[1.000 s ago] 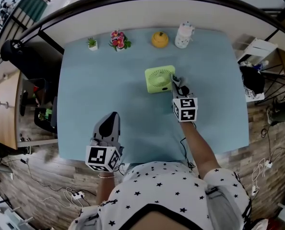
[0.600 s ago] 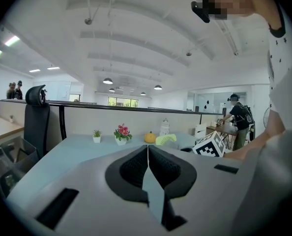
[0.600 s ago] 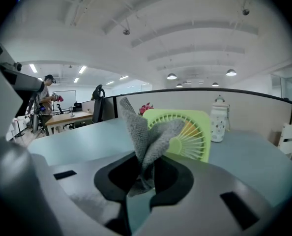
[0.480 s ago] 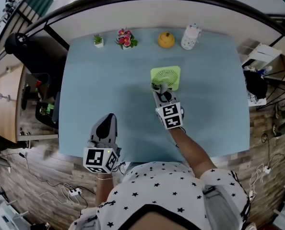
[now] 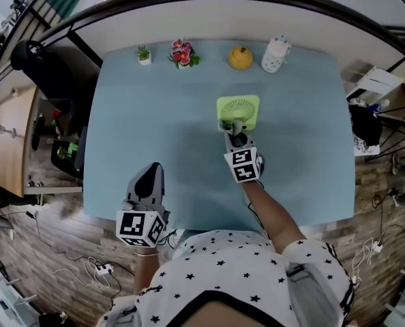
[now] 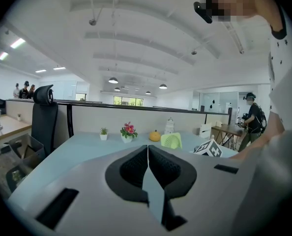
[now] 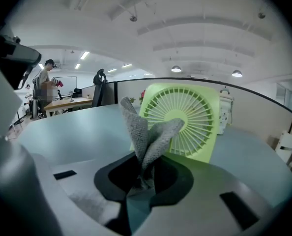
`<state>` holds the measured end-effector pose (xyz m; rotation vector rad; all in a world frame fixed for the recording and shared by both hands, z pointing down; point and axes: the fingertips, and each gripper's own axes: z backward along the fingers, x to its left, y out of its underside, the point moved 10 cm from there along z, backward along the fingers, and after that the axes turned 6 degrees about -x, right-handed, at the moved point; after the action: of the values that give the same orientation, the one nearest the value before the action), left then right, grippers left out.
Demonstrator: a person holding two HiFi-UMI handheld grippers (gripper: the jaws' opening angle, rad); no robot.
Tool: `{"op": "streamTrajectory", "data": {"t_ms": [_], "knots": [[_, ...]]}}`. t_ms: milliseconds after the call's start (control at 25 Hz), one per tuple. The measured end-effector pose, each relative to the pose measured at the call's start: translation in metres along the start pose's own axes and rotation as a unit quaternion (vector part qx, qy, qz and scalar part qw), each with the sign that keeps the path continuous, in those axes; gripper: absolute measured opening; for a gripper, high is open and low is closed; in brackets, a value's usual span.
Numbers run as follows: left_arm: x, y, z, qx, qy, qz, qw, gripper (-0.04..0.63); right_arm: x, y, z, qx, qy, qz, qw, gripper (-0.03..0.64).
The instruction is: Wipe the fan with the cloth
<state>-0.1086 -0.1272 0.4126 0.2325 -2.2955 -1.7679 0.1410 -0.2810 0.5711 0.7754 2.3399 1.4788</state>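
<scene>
My right gripper clamps its jaws on the cloth just beside the fan, centre frame. My left gripper holds its jaws together, lower left.

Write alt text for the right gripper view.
The right gripper, jaws shut on a crumpled grey knitted cloth, holds it up before the grille of a square lime-green plastic fan standing on a pale blue tabletop.

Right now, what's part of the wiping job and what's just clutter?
Job: fan; grey cloth; right gripper, shut on the cloth.
Lying about: left gripper, shut and empty; small green plant; flower pot; yellow ornament; white container.
</scene>
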Motion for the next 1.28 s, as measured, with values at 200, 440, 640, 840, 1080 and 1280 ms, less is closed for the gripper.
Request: {"op": "streamTrajectory", "data": {"t_ms": [200, 440, 640, 840, 1080, 1280], "knots": [[-0.008, -0.003, -0.004, 0.0, 0.01, -0.004, 0.9999, 0.031, -0.024, 0.006, 0.012, 0.001, 0.029, -0.02, 0.999, 0.049], [-0.02, -0.004, -0.01, -0.001, 0.021, -0.009, 0.9997, 0.031, -0.06, 0.024, 0.028, 0.001, 0.079, -0.045, 0.996, 0.048], [-0.025, -0.006, -0.012, 0.0, 0.022, -0.012, 0.9997, 0.031, -0.072, 0.028, 0.035, 0.009, 0.089, -0.061, 0.994, 0.048], [-0.028, -0.007, -0.015, -0.003, 0.022, -0.014, 0.9996, 0.031, -0.075, 0.027, 0.035, 0.0, 0.091, -0.064, 0.994, 0.051], [-0.028, -0.012, -0.016, -0.011, 0.028, -0.019, 0.9994, 0.031, -0.077, -0.001, 0.063, -0.073, 0.071, -0.16, 0.982, 0.054], [-0.026, -0.024, -0.022, -0.024, 0.027, -0.03, 0.9989, 0.031, -0.07, -0.047, 0.095, -0.16, 0.014, -0.191, 0.968, 0.054]]}}
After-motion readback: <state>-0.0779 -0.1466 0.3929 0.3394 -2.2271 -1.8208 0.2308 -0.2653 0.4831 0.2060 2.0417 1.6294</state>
